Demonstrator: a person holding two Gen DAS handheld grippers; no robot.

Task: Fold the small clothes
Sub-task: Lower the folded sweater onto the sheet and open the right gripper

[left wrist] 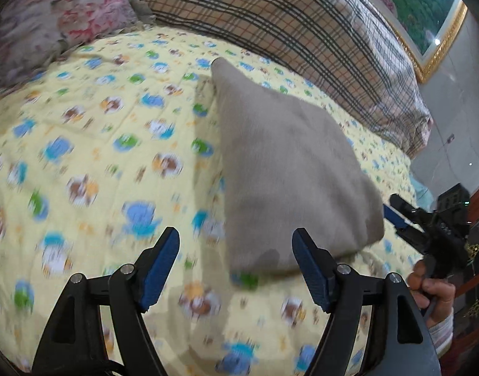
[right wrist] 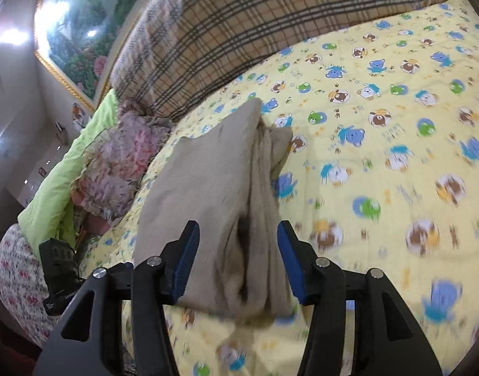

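A: Left gripper (left wrist: 234,261) nearest us, fingers spread wide, nothing between them. Beige garment (left wrist: 289,169) lies folded on the yellow cartoon-print quilt (left wrist: 83,156), running from 12 toward 3 o'clock.

B: Right gripper (right wrist: 238,258) also parted, pads (right wrist: 186,258) straddling the garment's near end; we can't tell if they touch it. Plaid pillow (right wrist: 227,31) at 12 o'clock.

We see a yellow quilt (right wrist: 380,163) printed with cartoon bears covering the bed. Along its far edge lies a tan plaid pillow (left wrist: 302,28). Beside it sits a pink floral ruffled cushion (right wrist: 120,169), with a lime-green blanket (right wrist: 61,181) behind. A gold-framed landscape painting (right wrist: 79,31) hangs on the wall.
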